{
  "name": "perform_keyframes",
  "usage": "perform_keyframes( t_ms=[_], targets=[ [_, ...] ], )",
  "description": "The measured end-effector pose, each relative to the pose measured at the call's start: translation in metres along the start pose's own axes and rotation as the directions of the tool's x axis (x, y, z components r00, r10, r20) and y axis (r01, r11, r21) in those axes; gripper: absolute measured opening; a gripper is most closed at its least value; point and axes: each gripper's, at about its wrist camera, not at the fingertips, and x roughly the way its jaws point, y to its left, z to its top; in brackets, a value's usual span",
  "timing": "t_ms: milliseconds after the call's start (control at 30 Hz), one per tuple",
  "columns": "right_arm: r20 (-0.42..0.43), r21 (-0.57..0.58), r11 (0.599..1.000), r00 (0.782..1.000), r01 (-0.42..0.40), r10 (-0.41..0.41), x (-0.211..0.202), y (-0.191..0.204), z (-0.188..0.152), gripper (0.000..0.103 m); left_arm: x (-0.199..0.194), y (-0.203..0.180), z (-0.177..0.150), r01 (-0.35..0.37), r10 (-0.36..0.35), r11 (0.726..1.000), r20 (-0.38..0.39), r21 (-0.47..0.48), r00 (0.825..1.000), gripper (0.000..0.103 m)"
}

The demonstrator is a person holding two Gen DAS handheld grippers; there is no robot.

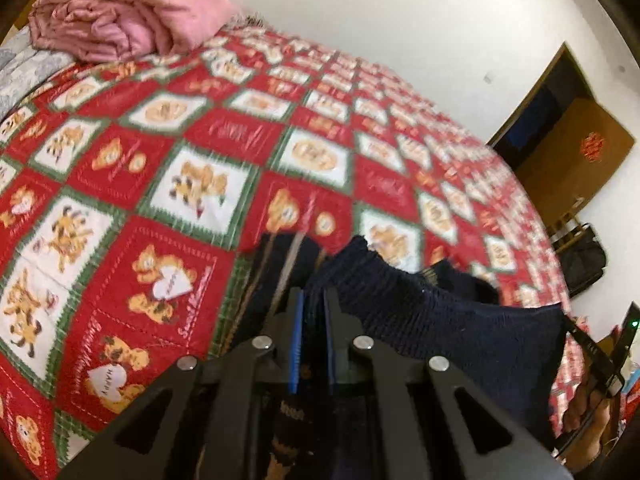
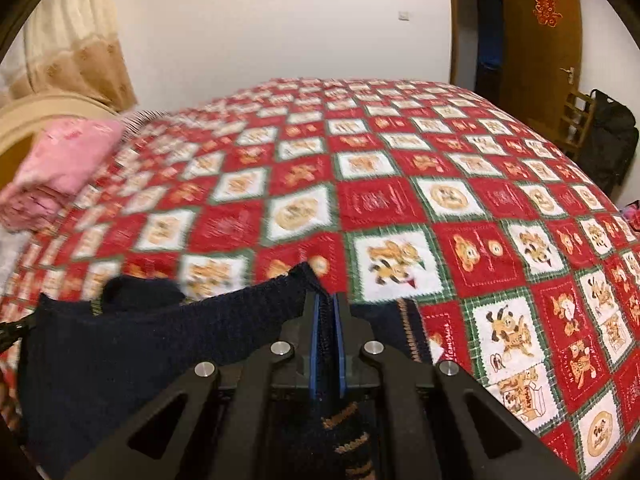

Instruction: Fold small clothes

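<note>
A small dark navy knitted garment (image 1: 420, 304) with tan stripe bands lies at the near edge of a bed. My left gripper (image 1: 313, 300) is shut on its edge, with the knit pinched between the blue pads. In the right wrist view the same navy garment (image 2: 140, 336) stretches to the left, and my right gripper (image 2: 326, 304) is shut on another part of its edge. The cloth hangs taut between the two grips, lifted a little off the bedspread. Part of the right gripper (image 1: 600, 356) and a hand show at the right edge of the left wrist view.
The bed carries a red, white and green checked bedspread (image 2: 400, 184) with cartoon animals. A folded pink blanket (image 1: 132, 12) lies at its far left. A white wall, a wooden door (image 2: 540, 40), a wooden chair and a black bag (image 2: 612, 140) stand beyond the bed.
</note>
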Motion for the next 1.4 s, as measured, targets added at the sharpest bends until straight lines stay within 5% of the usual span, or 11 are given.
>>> perform_keyframes(
  t_ms=[200, 233, 300, 333, 567, 767, 933, 1067, 1200, 1267, 1400],
  targets=[
    [-0.101, -0.029, 0.999, 0.994, 0.031, -0.033, 0.027, -0.001, -0.013, 0.010, 0.015, -0.003, -0.008, -0.047, 0.047, 0.999, -0.036, 0.005, 0.998, 0.013],
    [-0.095, -0.037, 0.998, 0.994, 0.045, -0.049, 0.024, -0.001, -0.014, 0.015, 0.013, -0.004, -0.008, -0.046, 0.047, 0.999, -0.036, 0.010, 0.998, 0.013],
    [-0.071, -0.045, 0.997, 0.995, 0.064, -0.067, 0.011, 0.000, -0.015, 0.045, 0.004, -0.007, -0.007, -0.079, 0.080, 0.997, -0.021, 0.026, 0.997, 0.016],
    [-0.064, -0.041, 0.998, 0.997, 0.048, -0.051, 0.004, -0.001, -0.016, 0.047, -0.003, -0.008, -0.007, -0.099, 0.099, 0.995, -0.005, 0.032, 0.995, 0.016],
    [-0.001, -0.157, 0.985, 0.998, -0.065, 0.066, -0.062, 0.026, -0.046, 0.048, -0.049, -0.018, -0.016, -0.226, 0.210, 0.965, 0.122, 0.136, 0.970, 0.017],
    [-0.039, -0.225, 0.967, 0.993, -0.116, 0.110, -0.088, 0.034, -0.099, 0.048, -0.065, -0.018, -0.047, -0.227, 0.209, 0.957, 0.113, 0.180, 0.971, 0.017],
    [-0.127, -0.202, 0.976, 0.990, -0.083, 0.058, -0.072, 0.014, -0.138, 0.048, -0.045, -0.012, -0.078, -0.292, 0.284, 0.927, 0.070, 0.233, 0.956, 0.017],
    [-0.126, -0.152, 0.983, 0.988, -0.108, 0.089, -0.072, -0.003, -0.148, 0.048, -0.032, -0.001, -0.086, -0.355, 0.346, 0.906, 0.082, 0.229, 0.935, 0.017],
    [-0.125, -0.120, 0.986, 0.987, -0.114, 0.099, -0.088, -0.008, -0.150, 0.048, -0.039, 0.001, -0.087, -0.350, 0.343, 0.911, 0.073, 0.220, 0.937, 0.020],
    [-0.109, -0.108, 0.987, 0.988, -0.118, 0.107, -0.096, -0.011, -0.153, 0.048, -0.045, 0.002, -0.091, -0.339, 0.333, 0.915, 0.068, 0.218, 0.941, 0.023],
    [-0.109, -0.137, 0.986, 0.991, -0.093, 0.078, -0.098, -0.015, -0.162, 0.048, -0.059, 0.008, -0.103, -0.341, 0.330, 0.914, 0.088, 0.218, 0.940, 0.045]
  ],
)
